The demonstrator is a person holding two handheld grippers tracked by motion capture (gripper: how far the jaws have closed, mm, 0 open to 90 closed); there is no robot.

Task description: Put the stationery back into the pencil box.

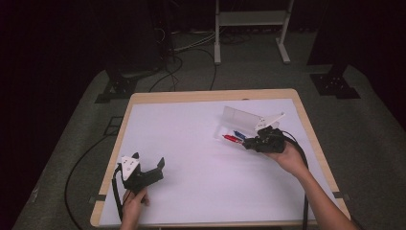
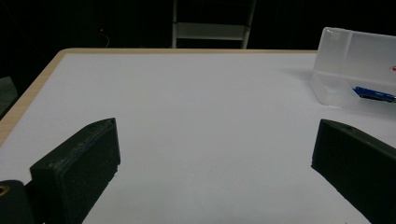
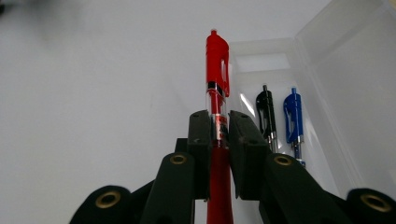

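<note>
- Red pen (image 3: 217,70) sits clamped between the jaws of the right gripper (image 3: 218,122), its clip end sticking out past the jaw tips, over the left rim of the clear plastic case (image 3: 327,60).
- From the high view, the right gripper (image 1: 249,143) hovers at the near end of the case (image 1: 239,117), with the red pen (image 1: 231,138) pointing left over the case's tray.
- Inside the tray lie a black pen (image 3: 265,112) and a blue pen (image 3: 293,116), side by side and just apart, right of the red one.
- Case lid stands open and tilted back on the far side; the case rests right of the table's middle, near the right wooden edge (image 1: 306,120) but not over it.
- Left gripper (image 1: 149,164) rests near the table's front left corner, jaws wide apart with nothing between them.
- White table surface (image 2: 196,102) lies bare between the left gripper and the case (image 2: 355,60), giving broad open room across the middle and the far left.
</note>
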